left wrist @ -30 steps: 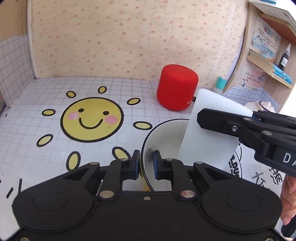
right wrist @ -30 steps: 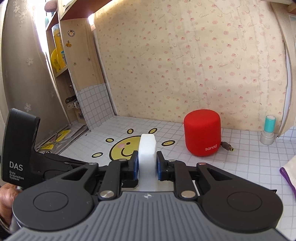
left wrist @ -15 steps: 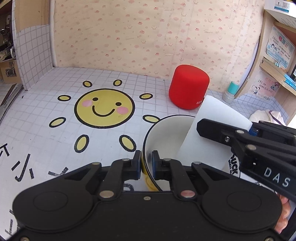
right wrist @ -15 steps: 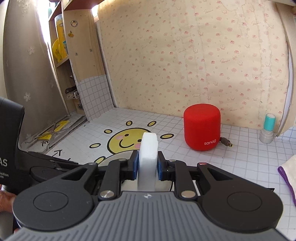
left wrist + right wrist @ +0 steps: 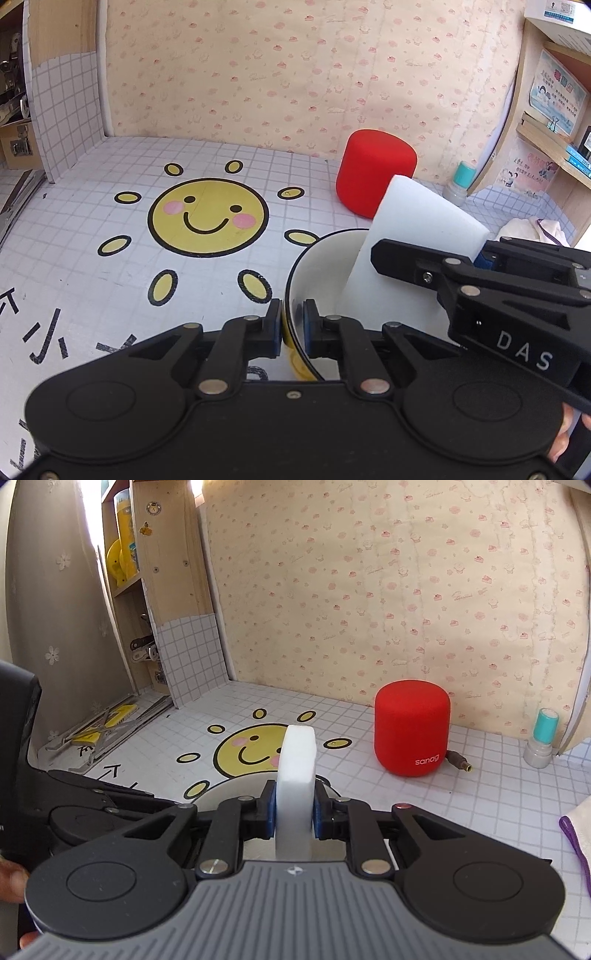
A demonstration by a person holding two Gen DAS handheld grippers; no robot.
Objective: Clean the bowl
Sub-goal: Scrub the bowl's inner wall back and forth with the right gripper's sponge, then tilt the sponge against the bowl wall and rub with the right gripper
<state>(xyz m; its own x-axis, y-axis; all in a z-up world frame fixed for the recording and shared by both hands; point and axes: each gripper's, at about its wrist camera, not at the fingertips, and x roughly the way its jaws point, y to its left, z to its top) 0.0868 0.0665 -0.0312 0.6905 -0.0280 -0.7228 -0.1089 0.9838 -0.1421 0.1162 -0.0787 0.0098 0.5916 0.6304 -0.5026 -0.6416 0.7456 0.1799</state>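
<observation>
Two grippers: left gripper (image 5: pixel 292 325) clamps the bowl (image 5: pixel 314 254) rim; right gripper (image 5: pixel 294 814) pinches a white sponge (image 5: pixel 295 775) inside the bowl, near the red speaker (image 5: pixel 375 177)

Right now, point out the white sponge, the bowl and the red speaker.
white sponge (image 5: pixel 295 771), right wrist view, on its narrow front edge above the jaws.
bowl (image 5: pixel 325 280), left wrist view, on its white inner wall.
red speaker (image 5: pixel 412 729), right wrist view, on its side.

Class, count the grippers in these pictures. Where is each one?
2. The left gripper clamps the bowl rim; the right gripper holds the sponge in the bowl.
</observation>
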